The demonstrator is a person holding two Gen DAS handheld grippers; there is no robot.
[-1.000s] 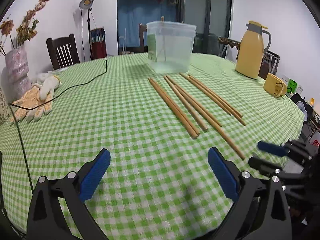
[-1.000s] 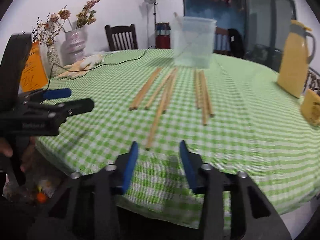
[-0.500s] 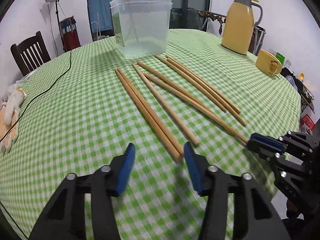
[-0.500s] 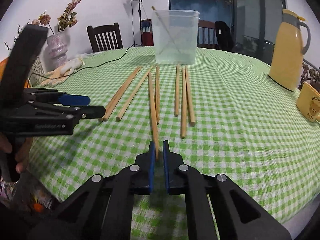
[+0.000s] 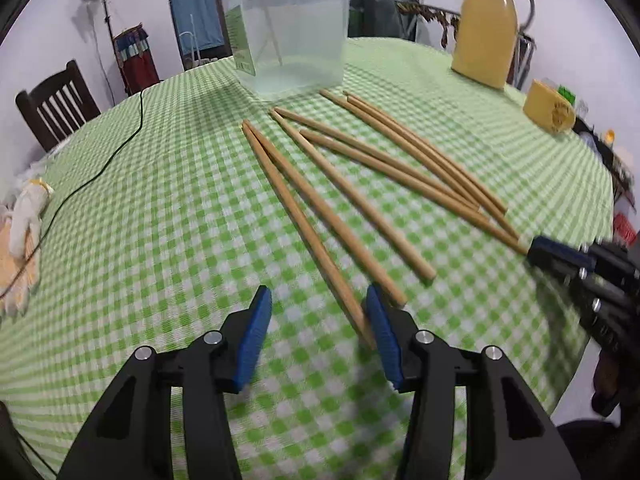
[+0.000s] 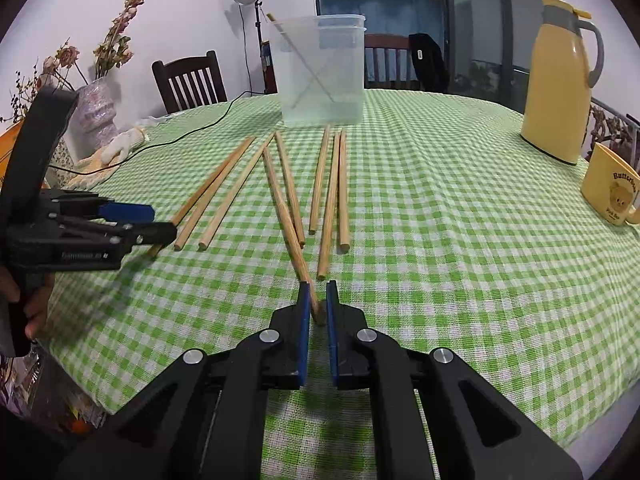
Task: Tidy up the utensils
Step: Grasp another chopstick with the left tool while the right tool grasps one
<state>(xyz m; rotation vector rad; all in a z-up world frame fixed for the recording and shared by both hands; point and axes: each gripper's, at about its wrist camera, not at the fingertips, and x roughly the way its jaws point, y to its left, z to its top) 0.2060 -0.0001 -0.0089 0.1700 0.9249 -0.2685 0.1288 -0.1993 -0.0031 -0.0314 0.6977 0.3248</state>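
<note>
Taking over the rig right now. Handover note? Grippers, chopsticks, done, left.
Left gripper: open, jaws have just been closing; the near end of one chopstick lies between them against the right-side pad, not clamped.
Right gripper: shut on the near end of another chopstick, whose far end is still on the tablecloth.
Remaining chopsticks: loose in a fan in front of the clear container.
Done: at least one stick already stands in the container.
Left: finish the left grip, lift both, drop them in, then likely clear the others the same way.
</note>
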